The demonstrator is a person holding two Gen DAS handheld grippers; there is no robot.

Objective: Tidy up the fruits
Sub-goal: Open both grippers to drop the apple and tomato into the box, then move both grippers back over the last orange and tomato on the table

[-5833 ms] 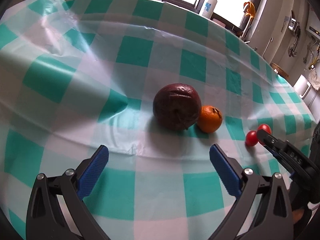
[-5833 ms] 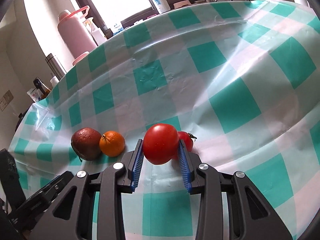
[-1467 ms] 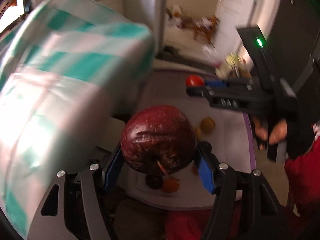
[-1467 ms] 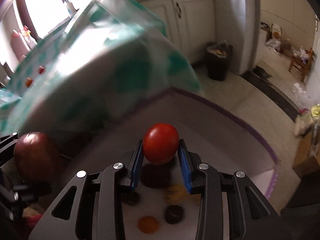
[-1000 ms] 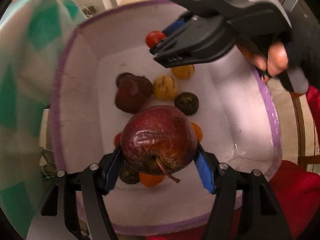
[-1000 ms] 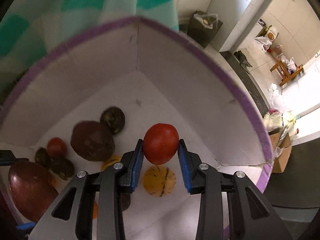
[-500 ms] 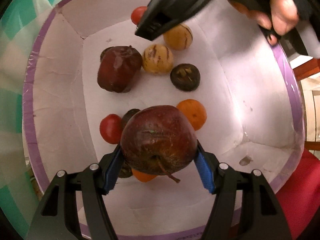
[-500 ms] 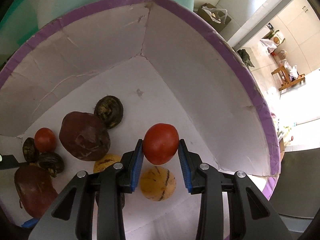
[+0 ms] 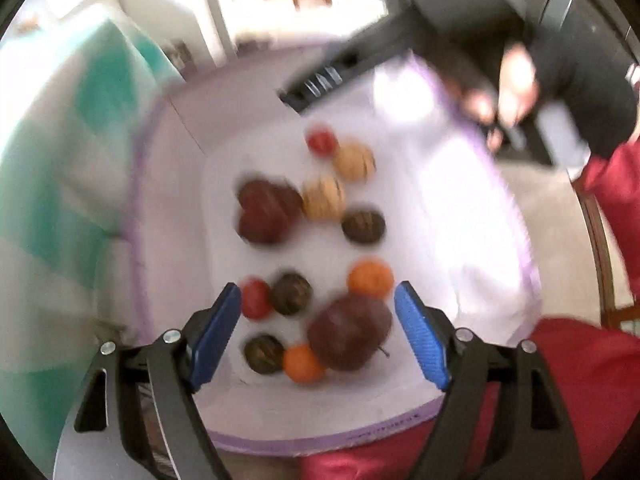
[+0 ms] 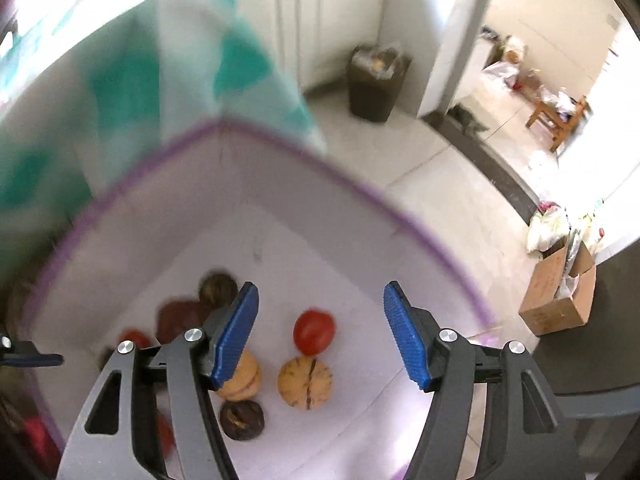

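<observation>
A white box with a purple rim (image 9: 138,264) (image 10: 304,160) holds several fruits. In the left wrist view my left gripper (image 9: 318,338) hangs above it with jaws opening. The big dark red apple (image 9: 350,334) lies on the box floor below them, free of the pads, beside two oranges (image 9: 370,279). My right gripper (image 10: 320,330) also has its jaws opening, with nothing pressed between them. The red tomato (image 10: 314,332) rests on the box floor below, next to a yellow striped fruit (image 10: 305,383). The right gripper's body (image 9: 400,40) crosses the top of the left wrist view.
The green-checked tablecloth (image 10: 132,92) hangs just left of the box. A person's hand (image 9: 516,80) and red clothing (image 9: 560,400) are at the right. Beyond the box, on the tiled floor, stand a dark bin (image 10: 376,80) and a cardboard carton (image 10: 560,292).
Both grippers opened and let go: the dark red apple and the tomato dropped onto the box floor. Both grippers rose away from the box, which now looks smaller and blurred.
</observation>
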